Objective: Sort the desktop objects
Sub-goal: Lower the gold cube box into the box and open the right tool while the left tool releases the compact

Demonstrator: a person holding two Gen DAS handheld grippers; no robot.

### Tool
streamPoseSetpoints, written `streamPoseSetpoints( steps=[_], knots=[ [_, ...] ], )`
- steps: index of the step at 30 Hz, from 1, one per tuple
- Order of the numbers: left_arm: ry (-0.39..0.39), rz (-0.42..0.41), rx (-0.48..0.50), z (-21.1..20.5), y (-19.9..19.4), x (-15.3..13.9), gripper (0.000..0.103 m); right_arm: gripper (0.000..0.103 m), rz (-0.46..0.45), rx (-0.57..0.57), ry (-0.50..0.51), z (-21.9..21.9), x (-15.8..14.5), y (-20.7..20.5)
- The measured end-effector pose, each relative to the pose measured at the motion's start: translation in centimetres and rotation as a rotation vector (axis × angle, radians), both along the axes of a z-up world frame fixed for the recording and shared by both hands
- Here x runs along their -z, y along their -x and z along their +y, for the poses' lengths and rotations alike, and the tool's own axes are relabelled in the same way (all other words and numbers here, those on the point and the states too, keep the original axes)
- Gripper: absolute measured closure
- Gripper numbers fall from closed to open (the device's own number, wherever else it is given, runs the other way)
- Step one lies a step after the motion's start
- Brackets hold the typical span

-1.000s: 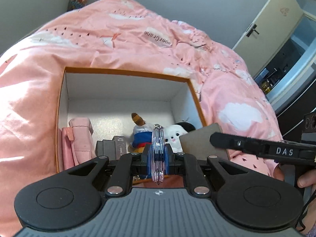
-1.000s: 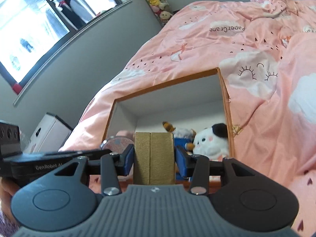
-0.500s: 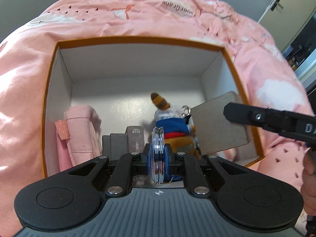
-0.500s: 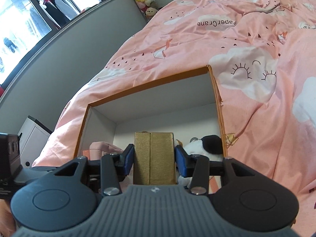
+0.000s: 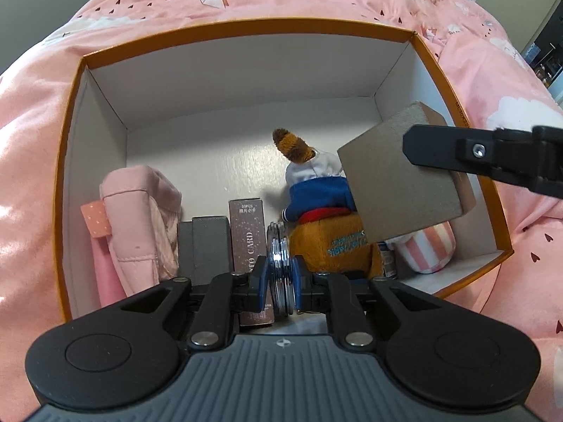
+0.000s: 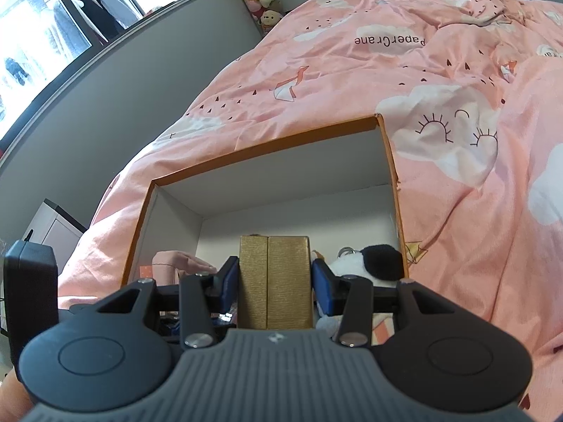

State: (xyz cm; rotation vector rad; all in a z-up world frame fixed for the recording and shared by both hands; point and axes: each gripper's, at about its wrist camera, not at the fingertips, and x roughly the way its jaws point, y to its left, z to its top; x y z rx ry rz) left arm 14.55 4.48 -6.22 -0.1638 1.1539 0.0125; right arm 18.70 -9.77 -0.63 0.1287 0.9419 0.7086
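An orange-rimmed box [image 5: 246, 26] with a white inside lies on a pink quilt. My left gripper [image 5: 280, 276] is shut on a thin stack of clear round discs [image 5: 280, 270], held on edge low inside the box between a brown card box [image 5: 248, 242] and a plush toy in blue and orange [image 5: 316, 207]. My right gripper [image 6: 275, 281] is shut on a gold box [image 6: 274, 281]; in the left wrist view that gold box [image 5: 397, 183] hangs over the box's right part, above a pink striped plush [image 5: 427, 248].
Inside the box, a pink pouch [image 5: 137, 218] stands at the left and a dark grey box [image 5: 204, 242] stands next to the card box. A white plush with a black ear [image 6: 369, 263] lies at the right wall. The pink quilt [image 6: 457, 70] surrounds the box.
My left gripper sank into the box with the discs and tilted further down. My right gripper carried the gold box closer over the box's right side.
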Motion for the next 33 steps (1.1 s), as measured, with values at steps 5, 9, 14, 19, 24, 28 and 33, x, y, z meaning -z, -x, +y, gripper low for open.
streamPoseSetpoints(
  steps=[5, 9, 14, 19, 24, 28, 33],
  knots=[
    [0.029, -0.051, 0.004, 1.4, 0.9, -2.0, 0.083, 0.056, -0.009, -0.03, -0.004, 1.0, -0.5, -0.3],
    [0.017, -0.147, -0.036, 4.0, 2.3, -4.9, 0.081, 0.056, -0.018, -0.062, -0.031, 2.7, -1.2, -0.7],
    [-0.057, -0.2, -0.114, 7.3, 3.7, -6.6, 0.081, 0.056, -0.017, -0.102, -0.056, 6.4, -1.6, -1.6],
    [-0.039, -0.229, -0.192, 9.7, 4.9, -7.0, 0.081, 0.056, -0.009, -0.103, -0.023, 10.5, -0.2, -3.0],
    [-0.035, -0.236, -0.245, 11.6, 5.1, -6.8, 0.081, 0.056, 0.001, -0.078, 0.01, 13.9, 2.2, -4.6],
    [-0.026, -0.221, -0.275, 12.8, 5.3, -6.3, 0.081, 0.056, 0.029, -0.091, 0.02, 16.2, 3.9, -5.3],
    [-0.009, -0.206, -0.283, 13.2, 5.4, -5.6, 0.081, 0.056, 0.059, -0.151, 0.051, 18.5, 5.3, -5.2]
  ],
)
